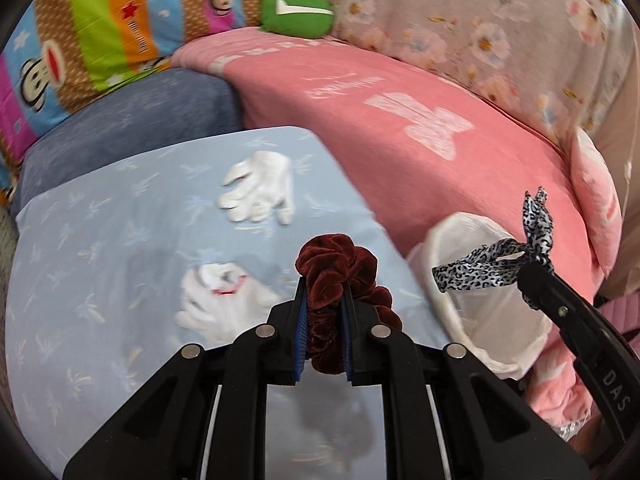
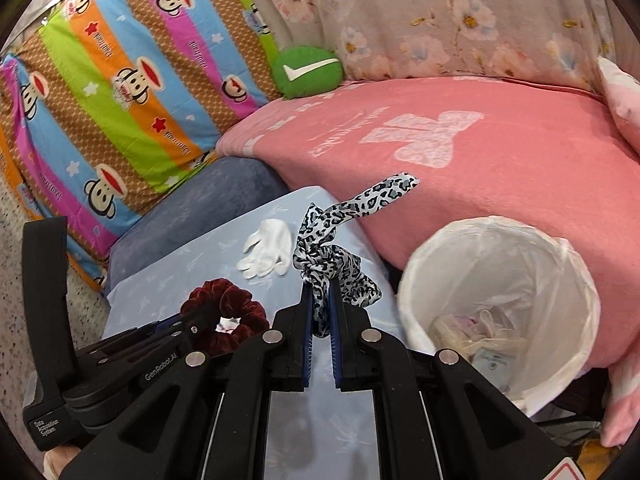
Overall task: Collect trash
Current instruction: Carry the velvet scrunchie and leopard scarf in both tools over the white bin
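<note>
My left gripper (image 1: 323,292) is shut on a dark red velvet scrunchie (image 1: 340,264), held above the light blue pillow (image 1: 100,264); the scrunchie also shows in the right wrist view (image 2: 236,308). My right gripper (image 2: 321,300) is shut on a leopard-print hair tie (image 2: 340,256), which also shows at the right of the left wrist view (image 1: 496,256), above the bin. The white-lined trash bin (image 2: 568,280) stands to the right and holds some rubbish; it also shows in the left wrist view (image 1: 460,240). A white glove (image 1: 260,188) lies flat on the pillow, also in the right wrist view (image 2: 268,254). Another white glove (image 1: 224,300) lies crumpled nearer me.
A pink blanket (image 2: 480,168) lies behind the bin. A striped monkey-print pillow (image 2: 120,92), a green round cushion (image 2: 308,70), a floral quilt (image 2: 440,16) and a dark blue cushion (image 2: 200,208) sit at the back.
</note>
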Demonstrator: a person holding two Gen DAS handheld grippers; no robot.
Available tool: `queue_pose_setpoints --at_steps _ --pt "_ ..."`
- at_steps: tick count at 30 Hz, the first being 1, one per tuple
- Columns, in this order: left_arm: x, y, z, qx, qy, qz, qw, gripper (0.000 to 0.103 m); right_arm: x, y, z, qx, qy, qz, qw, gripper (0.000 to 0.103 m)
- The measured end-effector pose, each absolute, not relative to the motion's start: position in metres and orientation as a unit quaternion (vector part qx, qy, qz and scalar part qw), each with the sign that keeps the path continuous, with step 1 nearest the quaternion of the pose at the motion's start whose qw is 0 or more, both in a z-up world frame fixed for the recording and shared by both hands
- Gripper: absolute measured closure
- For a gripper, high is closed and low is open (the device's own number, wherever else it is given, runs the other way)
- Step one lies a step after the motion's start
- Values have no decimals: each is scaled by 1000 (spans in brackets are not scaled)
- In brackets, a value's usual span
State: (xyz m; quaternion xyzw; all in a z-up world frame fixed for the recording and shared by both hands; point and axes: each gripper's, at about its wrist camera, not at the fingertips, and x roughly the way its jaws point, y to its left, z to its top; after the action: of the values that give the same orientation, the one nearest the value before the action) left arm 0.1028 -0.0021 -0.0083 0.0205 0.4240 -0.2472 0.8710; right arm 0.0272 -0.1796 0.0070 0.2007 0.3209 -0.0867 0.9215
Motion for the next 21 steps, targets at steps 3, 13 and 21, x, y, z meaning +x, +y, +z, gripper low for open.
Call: queue_pose_setpoints --at_steps 3,13,21 --pt "93 -27 -5 33 424 -271 864 89 14 -202 5 206 320 -109 918 96" --pt "66 -91 4 70 420 -330 842 89 -19 -251 7 228 305 -156 911 96" --pt "56 -123 7 79 420 -363 828 89 -36 -280 6 239 299 -183 905 96"
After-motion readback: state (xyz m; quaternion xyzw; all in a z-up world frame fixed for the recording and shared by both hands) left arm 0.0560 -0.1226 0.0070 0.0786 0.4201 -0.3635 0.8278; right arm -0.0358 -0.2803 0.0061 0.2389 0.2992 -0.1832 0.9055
